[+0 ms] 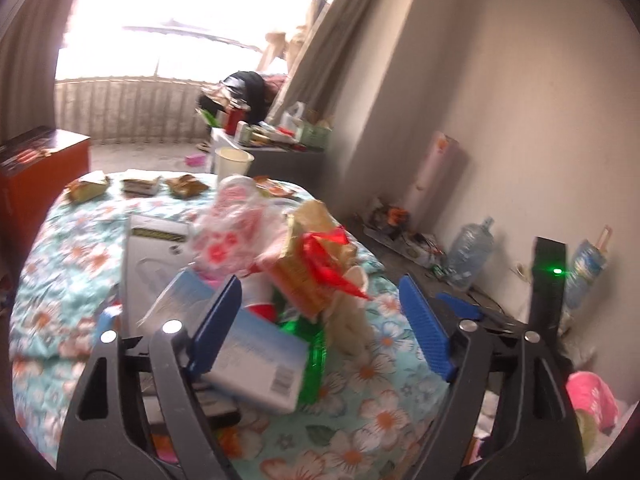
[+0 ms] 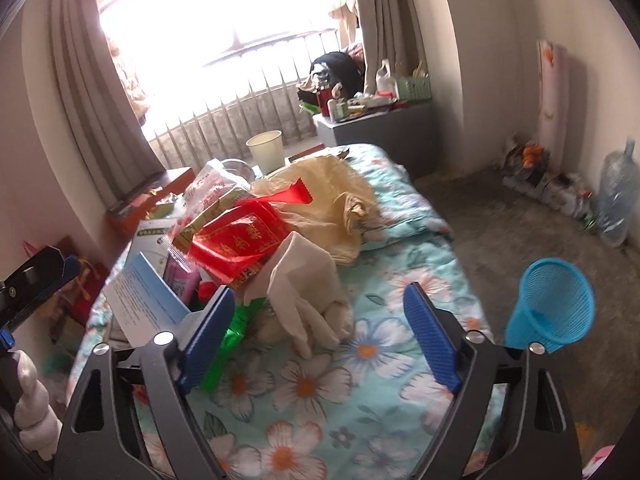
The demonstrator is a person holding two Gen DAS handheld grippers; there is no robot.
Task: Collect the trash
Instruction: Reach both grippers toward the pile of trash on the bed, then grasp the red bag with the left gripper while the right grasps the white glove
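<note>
Trash pile on bed untouched, bin empty; left gripper & right gripper both spread, holding nothing.

A heap of trash is piled on the bed, with a glove at its near side and a box at its left. A cup stands behind the heap. A basket is seen right of the bed, and a bottle stands by the wall.
</note>
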